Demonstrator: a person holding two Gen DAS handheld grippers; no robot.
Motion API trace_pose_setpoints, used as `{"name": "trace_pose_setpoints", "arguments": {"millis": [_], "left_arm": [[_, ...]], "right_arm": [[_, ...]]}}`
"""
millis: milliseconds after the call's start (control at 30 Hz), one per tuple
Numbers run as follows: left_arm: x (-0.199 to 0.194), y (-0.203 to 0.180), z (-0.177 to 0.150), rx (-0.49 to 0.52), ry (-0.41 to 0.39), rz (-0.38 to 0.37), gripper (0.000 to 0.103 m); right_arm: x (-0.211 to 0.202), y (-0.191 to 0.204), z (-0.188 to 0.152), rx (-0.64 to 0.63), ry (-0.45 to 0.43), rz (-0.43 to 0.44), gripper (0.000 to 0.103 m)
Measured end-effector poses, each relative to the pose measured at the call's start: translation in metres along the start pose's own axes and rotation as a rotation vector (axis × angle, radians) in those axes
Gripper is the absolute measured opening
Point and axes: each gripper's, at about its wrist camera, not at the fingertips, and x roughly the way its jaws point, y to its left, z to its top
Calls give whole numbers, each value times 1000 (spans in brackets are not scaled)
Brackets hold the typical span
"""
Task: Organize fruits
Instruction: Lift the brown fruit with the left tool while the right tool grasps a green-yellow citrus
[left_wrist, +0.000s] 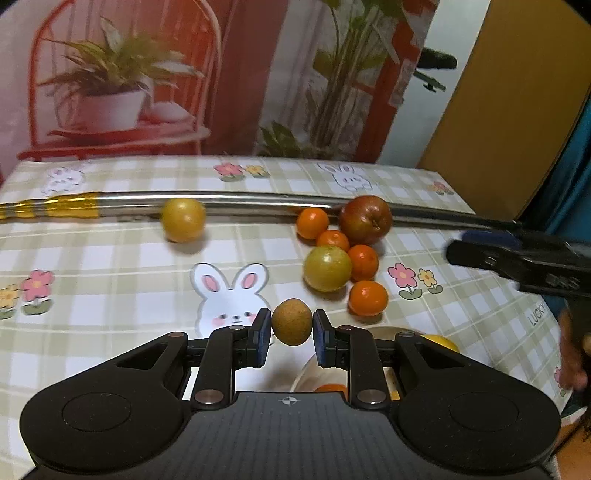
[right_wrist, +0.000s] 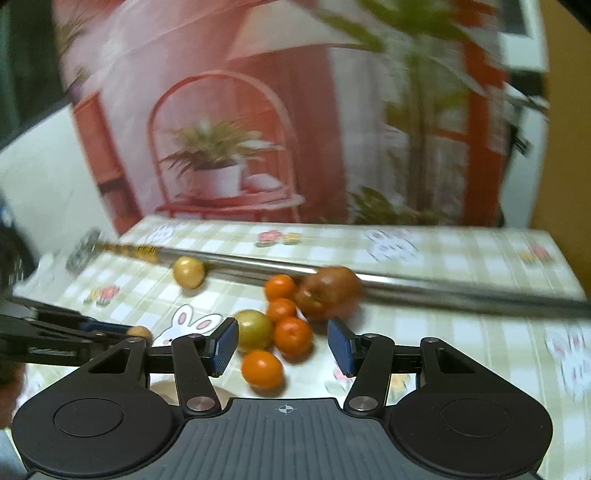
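My left gripper is shut on a small brown round fruit, held above the table near a white bowl. On the checked tablecloth lies a cluster: a red apple, several oranges and a green-yellow fruit. A yellow fruit sits apart to the left. My right gripper is open and hangs over the cluster, with an orange between its fingers in the view. The apple and the green-yellow fruit flank it.
A long metal rod with a gold-wrapped end lies across the table behind the fruit. The bowl under my left gripper holds a yellow fruit and something orange. A printed backdrop stands behind the table. A brown board leans at the right.
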Motion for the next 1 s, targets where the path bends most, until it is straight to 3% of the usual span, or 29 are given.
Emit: {"name": "trace_pose_setpoints", "arguments": {"millis": [200,500,1000], "left_arm": [[-27,11,-9,-46,-71,26,26],[-49,33,-21,-108,-123,49,26],[-52,33,-36,-128,-120,20,26]], "right_arm": [[51,29,22,-120,97,82,49],[107,46,18,-166,254,-12,49],[131,62,12,-251,300,-68,44]]}}
